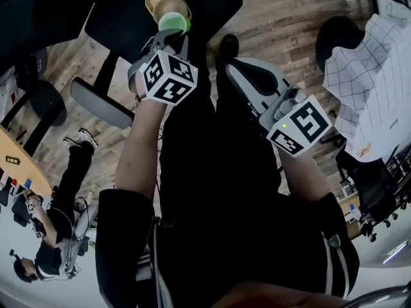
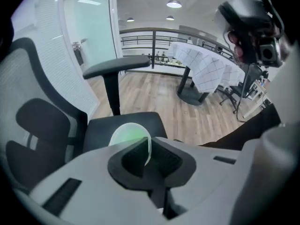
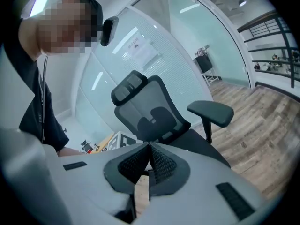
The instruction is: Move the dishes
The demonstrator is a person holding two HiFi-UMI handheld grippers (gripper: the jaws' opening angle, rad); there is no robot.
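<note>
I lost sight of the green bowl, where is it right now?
At the head view's top centre, the green bowl is gripped by its rim in the left gripper, above the black chair seat.

Bowl (image 2: 125, 137) in left claw (image 2: 148, 154), chair seat (image 2: 101, 128) beyond it, right claw (image 1: 239, 69) to its right

Backrest (image 2: 42, 125) & armrest (image 2: 123, 64) hem chair seat (image 2: 98, 130) (2 sides), floor (image 2: 154, 93) beyond clr.

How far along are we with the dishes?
Done: nothing visibly placed yet. In hand: the left gripper is shut on the green bowl at its rim, above the chair seat. A yellow dish shows just beyond it; whether they are stacked or apart I cannot tell. The right gripper is shut and empty. Left: setting the bowl down; no destination shows.
</note>
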